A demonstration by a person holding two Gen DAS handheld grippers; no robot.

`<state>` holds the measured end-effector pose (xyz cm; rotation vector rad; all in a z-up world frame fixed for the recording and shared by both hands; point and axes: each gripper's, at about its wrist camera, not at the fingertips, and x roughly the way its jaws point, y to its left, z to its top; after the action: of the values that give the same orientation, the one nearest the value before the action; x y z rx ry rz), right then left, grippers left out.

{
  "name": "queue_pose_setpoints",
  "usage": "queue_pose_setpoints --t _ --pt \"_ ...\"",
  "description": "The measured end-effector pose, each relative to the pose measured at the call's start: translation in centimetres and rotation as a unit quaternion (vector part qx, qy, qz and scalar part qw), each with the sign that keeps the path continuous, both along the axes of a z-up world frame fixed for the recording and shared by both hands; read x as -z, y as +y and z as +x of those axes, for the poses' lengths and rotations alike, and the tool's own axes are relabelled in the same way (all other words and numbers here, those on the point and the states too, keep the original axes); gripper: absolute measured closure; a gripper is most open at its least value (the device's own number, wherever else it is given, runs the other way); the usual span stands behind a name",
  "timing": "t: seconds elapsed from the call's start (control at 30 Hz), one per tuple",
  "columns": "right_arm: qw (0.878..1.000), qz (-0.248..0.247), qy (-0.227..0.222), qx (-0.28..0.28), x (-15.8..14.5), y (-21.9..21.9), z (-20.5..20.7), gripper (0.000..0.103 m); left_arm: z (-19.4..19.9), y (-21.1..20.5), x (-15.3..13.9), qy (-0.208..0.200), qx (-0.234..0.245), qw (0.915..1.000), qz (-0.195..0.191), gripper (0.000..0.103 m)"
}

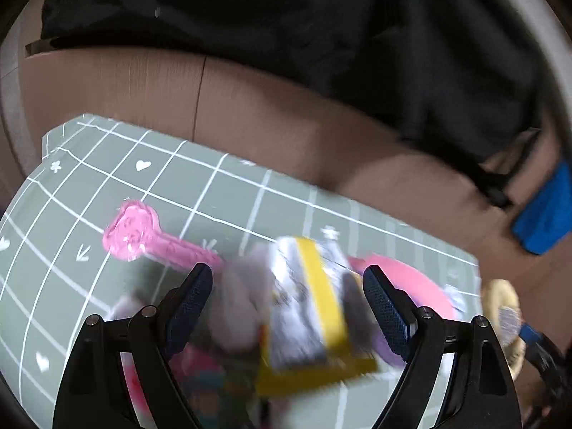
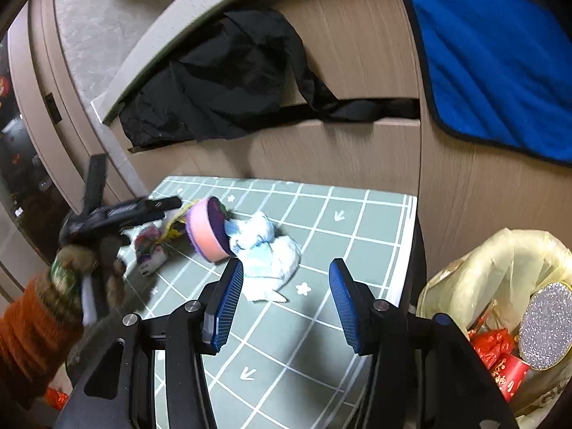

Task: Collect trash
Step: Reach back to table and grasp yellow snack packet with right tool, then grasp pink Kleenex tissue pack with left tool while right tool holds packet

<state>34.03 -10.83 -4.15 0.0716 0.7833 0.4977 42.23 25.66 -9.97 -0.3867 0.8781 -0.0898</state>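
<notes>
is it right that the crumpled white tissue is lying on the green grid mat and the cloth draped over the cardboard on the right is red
Not quite. The cloth draped over the cardboard on the right is blue, not red; the right wrist view shows it clearly. The rest holds: the crumpled white tissue lies on the green grid mat.

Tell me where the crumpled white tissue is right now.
In the right wrist view the crumpled white tissue lies on the green grid mat, just ahead of the right gripper, touching the pink bowl.
</notes>
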Motion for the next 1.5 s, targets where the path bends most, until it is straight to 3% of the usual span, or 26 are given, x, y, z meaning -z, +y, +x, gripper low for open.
queue_pose_setpoints --t 0.13,0.17,0.2,0.33,0.4,0.53,0.6,0.77,0.87,1.0,1.23,1.3,1.37,1.4,1.5 --pt "1.0 -0.001 0.012 0.002 0.6 -0.2 0.3 0.055 0.6 0.3 1.4 0.04 -0.008 0.9992 0.003 0.029" --pt "1.0 -0.002 0.011 0.001 0.6 -0.2 0.3 0.055 0.1 0.3 1.3 0.039 -0.005 0.9992 0.002 0.041" --pt "1.0 -0.004 0.009 0.0 0.6 -0.2 0.3 0.055 -0.6 0.2 1.2 0.042 0.001 0.9991 -0.005 0.044" --pt "1.0 -0.008 0.005 -0.01 0.5 0.5 0.2 0.055 -5.4 0.0 0.2 0.022 0.019 0.9991 -0.029 0.058" --pt "1.0 -0.006 0.002 -0.021 0.4 1.2 -0.1 0.055 -8.2 -0.3 -0.6 0.008 0.027 0.999 -0.034 0.059" --pt "0.999 -0.006 0.0 -0.047 0.2 3.1 -0.8 0.055 -13.9 -0.2 -2.1 -0.031 0.041 0.997 -0.057 0.055" --pt "0.998 -0.006 0.001 -0.06 0.2 4.3 -1.3 0.055 -16.4 0.6 -3.1 -0.047 0.034 0.9964 -0.062 0.031" --pt "0.994 -0.008 -0.015 -0.112 -0.6 8.3 -3.9 0.055 -20.3 3.7 -4.7 -0.087 -0.018 0.9959 -0.021 0.028" --pt "0.987 -0.014 -0.008 -0.161 -0.1 11.6 -5.3 0.055 -21.2 6.0 -4.0 -0.081 -0.048 0.995 -0.033 0.028" --pt "0.98 -0.018 0.04 -0.196 2.3 15.7 -5.0 0.056 -21.8 8.2 -2.5 -0.075 -0.08 0.9929 -0.048 0.028" --pt "0.983 -0.079 0.06 -0.154 5.9 20.5 -0.3 0.057 -21.2 9.4 -1.3 -0.064 -0.092 0.9917 -0.064 0.028" --pt "0.982 -0.091 0.048 -0.158 6.1 21.2 -0.1 0.057 -20.5 9.6 -0.9 -0.057 -0.09 0.9917 -0.072 0.028" --pt "0.977 -0.114 0.043 -0.178 6.3 22.3 -0.1 0.065 -19.7 9.5 -0.6 -0.052 -0.09 0.9915 -0.079 0.028" --pt "0.974 -0.122 0.046 -0.187 6.5 22.3 -0.1 0.075 -19.2 9.3 -0.5 -0.05 -0.089 0.9916 -0.079 0.028" --pt "0.974 -0.114 0.051 -0.189 6.2 20.7 -0.3 0.08 -17.5 8.3 -0.3 -0.039 -0.083 0.994 -0.06 0.02"
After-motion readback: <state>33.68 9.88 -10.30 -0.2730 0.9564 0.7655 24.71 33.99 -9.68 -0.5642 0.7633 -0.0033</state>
